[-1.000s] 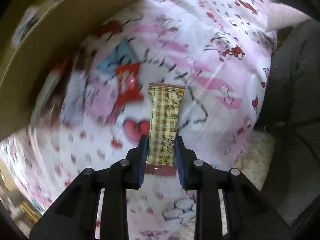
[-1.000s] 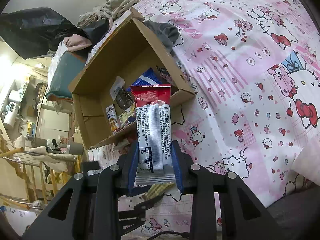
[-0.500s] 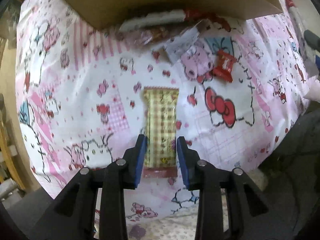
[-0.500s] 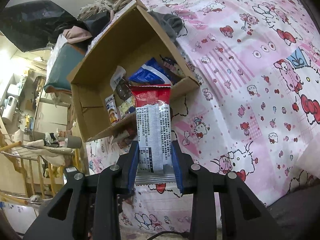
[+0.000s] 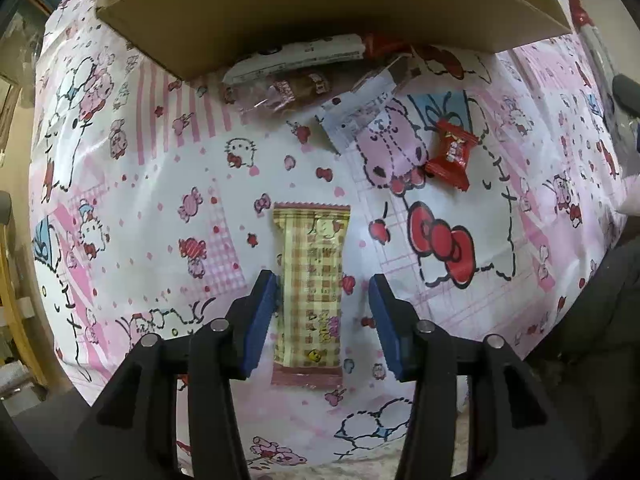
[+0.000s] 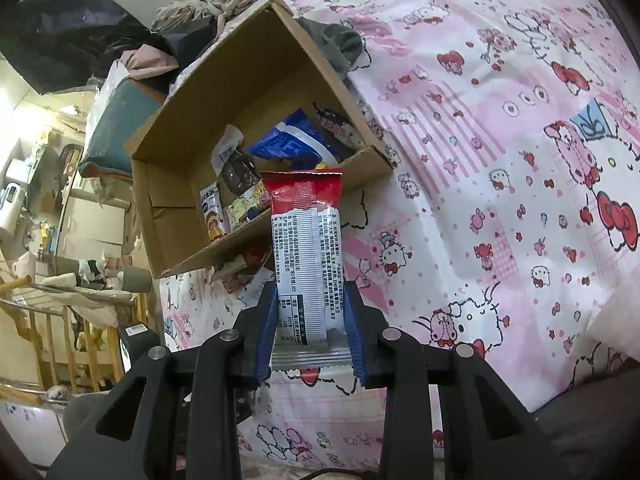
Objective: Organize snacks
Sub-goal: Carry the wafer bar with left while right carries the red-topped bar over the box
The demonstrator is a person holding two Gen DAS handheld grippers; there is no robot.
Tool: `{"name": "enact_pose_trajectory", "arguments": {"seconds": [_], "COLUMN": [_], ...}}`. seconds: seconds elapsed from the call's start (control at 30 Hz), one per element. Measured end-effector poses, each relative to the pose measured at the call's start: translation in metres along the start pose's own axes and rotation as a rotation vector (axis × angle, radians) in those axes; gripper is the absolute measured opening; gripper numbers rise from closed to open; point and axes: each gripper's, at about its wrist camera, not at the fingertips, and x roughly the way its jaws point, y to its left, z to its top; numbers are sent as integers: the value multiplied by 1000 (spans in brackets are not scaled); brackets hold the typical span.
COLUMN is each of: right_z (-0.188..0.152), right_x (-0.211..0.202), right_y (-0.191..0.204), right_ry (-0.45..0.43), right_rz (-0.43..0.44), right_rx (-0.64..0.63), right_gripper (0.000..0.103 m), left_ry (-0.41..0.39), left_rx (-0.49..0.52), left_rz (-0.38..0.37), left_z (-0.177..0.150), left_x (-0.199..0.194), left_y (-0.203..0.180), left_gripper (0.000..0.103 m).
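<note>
Left claw [image 5: 322, 316] hung open over the plaid bar [image 5: 311, 292], lengthwise between its pads; right claw [image 6: 312, 334] gripped the red-topped bar [image 6: 306, 256], box [image 6: 256, 92] straight ahead.

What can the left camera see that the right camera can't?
Only the left view: a plaid bar lying on the sheet between the open left tongs, and a small red candy. Only the right view: the snacks inside the box, and the right tongs shut on a red-topped bar. Both: the box and the pink sheet.
</note>
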Motion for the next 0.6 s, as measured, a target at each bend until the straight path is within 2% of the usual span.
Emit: {"name": "enact_pose_trajectory", "arguments": {"seconds": [0.03, 0.07, 0.2, 0.3, 0.4, 0.6], "right_z": [0, 0, -1, -1, 0, 3], "right_x": [-2, -2, -3, -5, -8, -14], "right_y": [1, 2, 3, 2, 6, 14], "right_ry": [-8, -11, -16, -17, -23, -35], "right_rz": [0, 0, 11, 31, 49, 78], "right_rx": [-8, -13, -18, -14, -30, -68], "right_gripper": [34, 34, 34, 34, 34, 34], "left_ry": [-1, 2, -1, -25, -102, -344], "left_rx": [2, 3, -63, -102, -126, -124], "left_rz": [17, 19, -33, -45, -61, -40], "left_z": [-3, -6, -15, -18, -19, -14], "left_x": [-1, 0, -4, -12, -35, -102], "left_y": [2, 5, 26, 38, 43, 50], "left_gripper": [26, 22, 22, 22, 22, 22]}}
